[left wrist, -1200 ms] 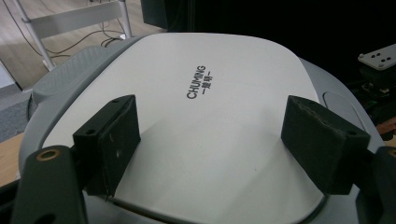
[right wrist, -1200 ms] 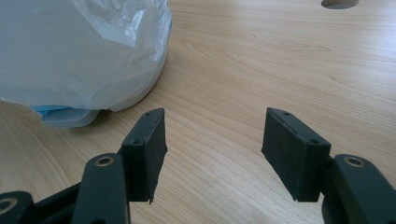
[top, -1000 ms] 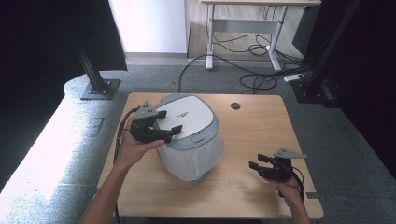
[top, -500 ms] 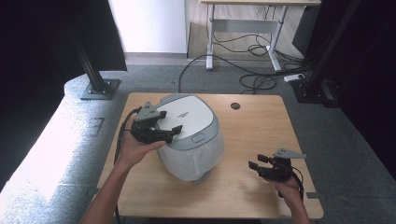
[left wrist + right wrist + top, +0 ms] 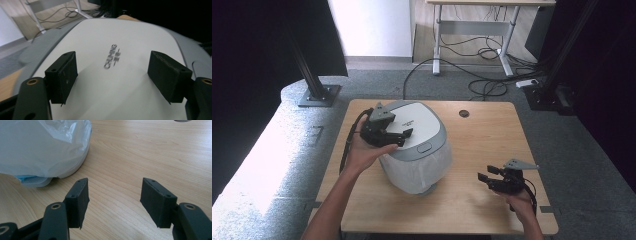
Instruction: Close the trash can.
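A white and grey rice cooker (image 5: 417, 145) stands on the wooden table (image 5: 492, 130), its lower body wrapped in a clear plastic bag (image 5: 42, 145). My left gripper (image 5: 404, 136) hovers over the left part of the white lid (image 5: 117, 57). Its jaws have just been closing, and they stand apart with nothing between the pads (image 5: 63, 75). My right gripper (image 5: 484, 176) rests low near the table's front right, open and empty (image 5: 113, 197), pointing toward the cooker's base.
A small dark round disc (image 5: 464, 113) lies at the table's back edge. Bare wood lies between the cooker and the right gripper. A grey bench (image 5: 272, 150) runs along the left. Black stands, cables and a desk are behind the table.
The left gripper has shifted a little to the right and up over the lid, and its jaws have narrowed. The right gripper has stayed put.
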{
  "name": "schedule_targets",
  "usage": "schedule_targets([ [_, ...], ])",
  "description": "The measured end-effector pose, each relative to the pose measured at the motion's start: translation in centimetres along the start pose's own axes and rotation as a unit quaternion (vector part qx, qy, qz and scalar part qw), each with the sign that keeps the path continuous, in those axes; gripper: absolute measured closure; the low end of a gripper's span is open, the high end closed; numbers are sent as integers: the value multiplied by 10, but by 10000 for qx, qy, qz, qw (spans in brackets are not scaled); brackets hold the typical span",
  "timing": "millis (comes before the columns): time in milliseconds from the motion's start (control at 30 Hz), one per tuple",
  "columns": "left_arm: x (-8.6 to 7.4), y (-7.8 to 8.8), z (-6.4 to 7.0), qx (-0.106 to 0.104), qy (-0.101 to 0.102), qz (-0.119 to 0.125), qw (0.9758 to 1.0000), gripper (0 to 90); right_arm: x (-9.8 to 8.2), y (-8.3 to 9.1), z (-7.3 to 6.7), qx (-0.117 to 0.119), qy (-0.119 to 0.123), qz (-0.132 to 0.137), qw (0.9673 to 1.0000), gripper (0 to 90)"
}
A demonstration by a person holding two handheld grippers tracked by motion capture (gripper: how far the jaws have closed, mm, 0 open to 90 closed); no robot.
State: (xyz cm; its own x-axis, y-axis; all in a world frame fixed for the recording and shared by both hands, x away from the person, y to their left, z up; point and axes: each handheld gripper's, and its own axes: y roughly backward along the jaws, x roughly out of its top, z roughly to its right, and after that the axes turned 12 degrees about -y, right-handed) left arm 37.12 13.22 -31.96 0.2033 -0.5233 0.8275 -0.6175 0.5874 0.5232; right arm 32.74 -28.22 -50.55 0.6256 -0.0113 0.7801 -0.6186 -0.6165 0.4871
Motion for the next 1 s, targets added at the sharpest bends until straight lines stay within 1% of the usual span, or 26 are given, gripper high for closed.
schedule_targets([
  [33, 2, -4, 1, -35, 8, 15, 10000, 239, 0, 0, 1, -3, 3, -4, 10000, 389],
  [133, 9, -9, 8, -8, -146, -21, 9999, 240, 0, 2, 2, -3, -5, 19, 10000, 389],
  [200, 11, -8, 10, 48, -256, -68, 9996, 240, 0, 3, 2, -3, -16, 45, 10000, 389],
  [267, 10, -6, 10, 4, -302, -56, 9995, 239, 1, 4, 2, 5, -34, 75, 10000, 390],
  [367, 2, 0, 8, -7, -167, 104, 9998, 248, 2, 6, 3, 26, -45, 99, 9999, 390],
  [500, -9, 9, 3, -58, -45, 236, 9997, 235, 2, 6, 3, 14, -58, 106, 9999, 390],
  [633, -23, 23, 1, -125, 0, 383, 9992, 220, 2, 5, 3, 9, -45, 89, 9999, 390],
  [700, -28, 30, 1, -106, 19, 439, 9990, 218, 2, 4, 3, 8, -48, 93, 9999, 390],
  [800, -34, 42, 0, -158, 47, 561, 9983, 215, 2, 4, 2, 16, -17, 84, 10000, 390],
  [1000, -46, 59, 3, -174, 8, 603, 9980, 210, 2, 4, 2, 21, -20, 94, 10000, 390],
])
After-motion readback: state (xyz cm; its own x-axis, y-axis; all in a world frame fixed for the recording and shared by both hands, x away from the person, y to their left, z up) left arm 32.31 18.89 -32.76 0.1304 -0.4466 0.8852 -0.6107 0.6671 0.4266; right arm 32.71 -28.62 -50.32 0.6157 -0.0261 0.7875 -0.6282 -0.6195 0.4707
